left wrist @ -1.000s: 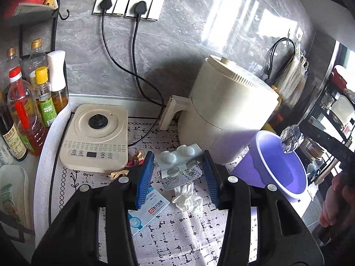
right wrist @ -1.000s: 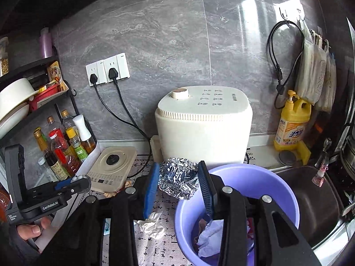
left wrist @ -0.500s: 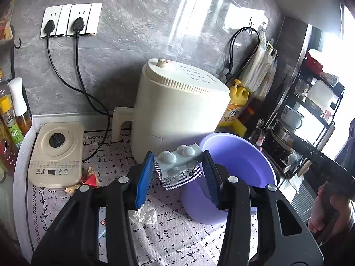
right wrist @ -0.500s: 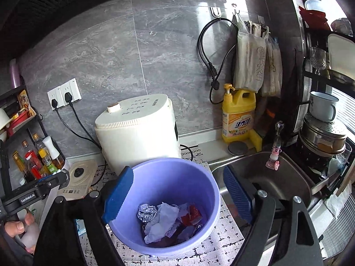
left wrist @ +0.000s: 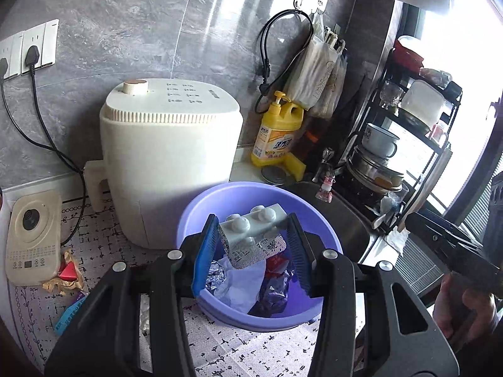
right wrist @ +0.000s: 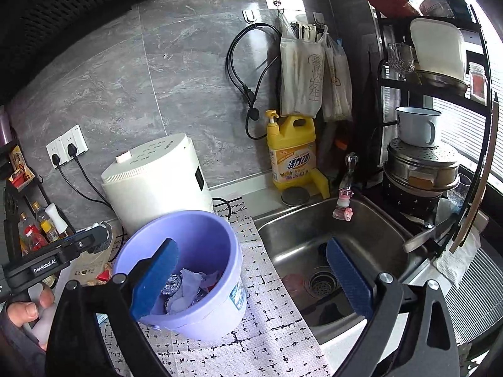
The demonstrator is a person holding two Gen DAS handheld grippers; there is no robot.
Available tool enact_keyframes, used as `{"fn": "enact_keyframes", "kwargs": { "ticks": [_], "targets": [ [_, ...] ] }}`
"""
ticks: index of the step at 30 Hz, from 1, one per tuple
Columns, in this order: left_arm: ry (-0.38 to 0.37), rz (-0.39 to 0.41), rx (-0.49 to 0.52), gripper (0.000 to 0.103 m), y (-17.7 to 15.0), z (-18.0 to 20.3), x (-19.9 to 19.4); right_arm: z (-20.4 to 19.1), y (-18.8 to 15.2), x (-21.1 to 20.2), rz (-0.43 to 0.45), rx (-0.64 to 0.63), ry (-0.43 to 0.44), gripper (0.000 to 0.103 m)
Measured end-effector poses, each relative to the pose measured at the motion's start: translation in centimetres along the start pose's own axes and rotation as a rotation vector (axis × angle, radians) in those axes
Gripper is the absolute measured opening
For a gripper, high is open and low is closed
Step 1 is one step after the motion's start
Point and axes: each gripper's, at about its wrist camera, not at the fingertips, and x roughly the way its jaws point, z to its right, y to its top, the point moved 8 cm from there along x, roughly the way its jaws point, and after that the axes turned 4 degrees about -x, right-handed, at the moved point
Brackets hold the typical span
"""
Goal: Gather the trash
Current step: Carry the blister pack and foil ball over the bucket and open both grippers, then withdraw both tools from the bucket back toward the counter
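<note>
Several scraps of trash, a crumpled brown wrapper [left wrist: 63, 278] and a blue packet [left wrist: 70, 312], are left on the desk's left edge beside the flat cream appliance [left wrist: 33, 235]. Further right, a blister pack [left wrist: 254, 240] is clamped between the blue pads of the left tool [left wrist: 253, 248] and held directly above the purple bucket [left wrist: 220, 198], apparently so that it can be dropped onto the foil ball [left wrist: 215, 278] and tissue inside. The right tool [right wrist: 251, 278] is spread wide and empty, partly over the sink [right wrist: 283, 229].
</note>
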Motion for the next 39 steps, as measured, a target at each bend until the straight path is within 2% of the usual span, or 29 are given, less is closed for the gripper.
{"fn": "enact_keyframes", "kwargs": {
  "ticks": [3,4,5,6,7,8,13,17,29,33,39],
  "targets": [
    [-0.029,-0.011,0.000,0.048,-0.1,1.3,0.9,1.4,-0.5,-0.5,-0.005,0.016,-0.014,0.093],
    [-0.042,-0.015,-0.003,0.055,-0.1,1.8,1.2,1.7,-0.6,-0.6,-0.006,0.018,-0.017,0.093],
    [-0.044,-0.012,-0.006,0.074,-0.1,2.1,1.3,2.1,-0.8,-0.7,-0.007,0.021,-0.019,0.093],
    [-0.041,0.000,-0.007,0.086,-0.1,2.3,1.3,2.3,-0.9,-0.8,-0.010,0.024,-0.018,0.094],
    [-0.034,0.011,-0.003,0.093,-0.1,2.5,1.2,2.5,-1.0,-0.8,-0.013,0.025,-0.014,0.094],
    [-0.022,0.018,0.004,0.097,-0.1,2.7,1.1,2.6,-1.1,-0.8,-0.017,0.026,-0.011,0.094],
    [0.041,0.019,-0.013,0.097,-0.5,1.0,0.4,1.8,-1.8,-0.2,-0.040,0.025,0.027,0.095],
    [0.102,0.024,-0.049,0.097,-0.8,-1.6,-0.8,-0.4,-2.2,0.8,-0.058,0.001,0.077,0.095],
    [0.263,0.054,-0.156,0.097,-2.3,-11.4,-6.4,-9.8,-2.2,3.1,-0.071,-0.082,0.220,0.095],
    [0.295,0.065,-0.188,0.097,-2.9,-14.6,-8.2,-13.1,-2.4,3.3,-0.080,-0.111,0.257,0.095],
    [0.321,0.068,-0.245,0.097,-4.2,-19.0,-10.3,-18.0,-3.2,3.6,-0.099,-0.156,0.313,0.088]
  ]
}}
